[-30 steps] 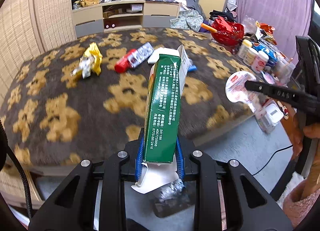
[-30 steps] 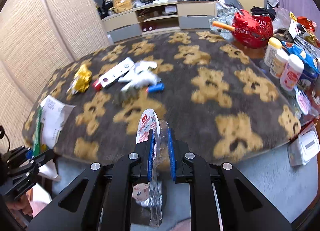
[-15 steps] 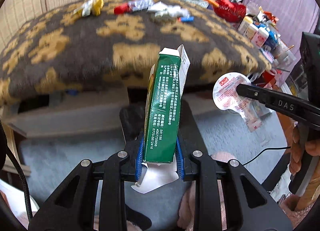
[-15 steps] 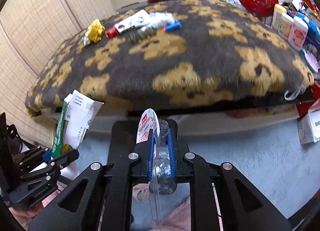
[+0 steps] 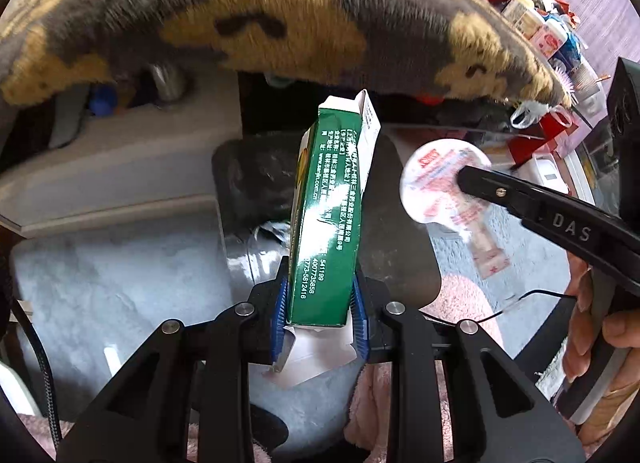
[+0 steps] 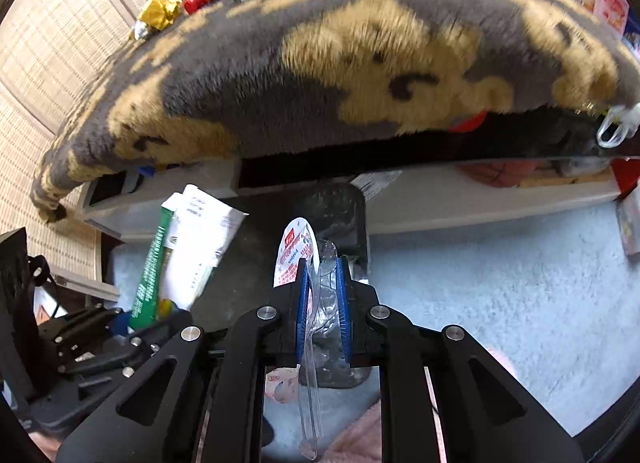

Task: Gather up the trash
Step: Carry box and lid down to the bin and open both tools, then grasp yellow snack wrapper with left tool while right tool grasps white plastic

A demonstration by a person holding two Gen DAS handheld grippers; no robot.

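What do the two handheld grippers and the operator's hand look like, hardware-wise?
Both the left gripper and the right gripper are matte black, angular linkage frames with silver pivot screws and ribbed blue finger pads. The right gripper's finger carries white "DAS" lettering. A black cable runs along the left unit. The bare right hand shows no sleeve.

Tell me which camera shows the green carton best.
The left wrist view: the green carton fills the center, upright in the left claw, its printed side readable. The right wrist view catches it smaller, at the left edge, tilted.
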